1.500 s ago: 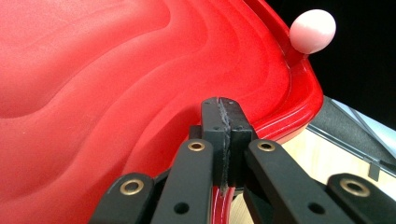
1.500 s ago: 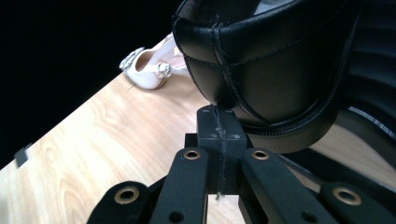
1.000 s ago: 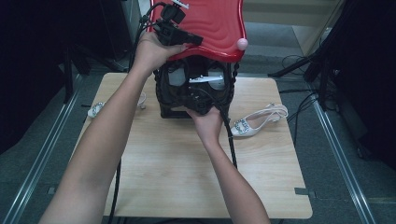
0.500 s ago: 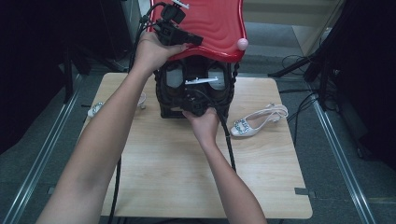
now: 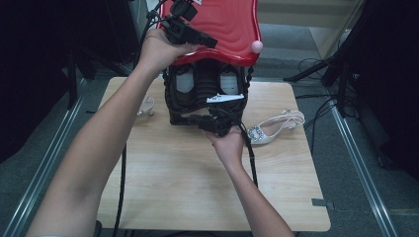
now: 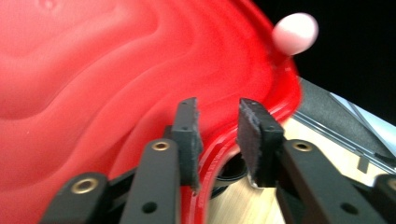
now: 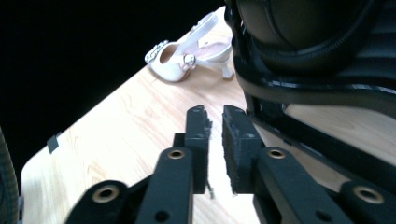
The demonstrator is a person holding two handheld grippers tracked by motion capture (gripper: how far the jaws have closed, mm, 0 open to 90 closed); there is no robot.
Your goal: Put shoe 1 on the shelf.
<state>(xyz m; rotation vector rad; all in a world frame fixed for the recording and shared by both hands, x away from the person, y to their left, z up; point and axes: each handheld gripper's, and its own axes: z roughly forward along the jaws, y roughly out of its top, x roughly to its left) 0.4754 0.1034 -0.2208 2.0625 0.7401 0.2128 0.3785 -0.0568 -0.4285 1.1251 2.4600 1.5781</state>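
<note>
The left gripper is holding up the red lid of the black case at the table's far edge; its jaws, which have just been opening, are standing apart astride the lid's rim, one pad against it, the other clear. A pink knob is sticking out at the lid's corner. The right gripper is hovering at the case's front, its jaws having just parted a little, with nothing between them. A white shoe is lying just right of the case, another shoe peeking out on its left. Cables are trailing across the table.
</note>
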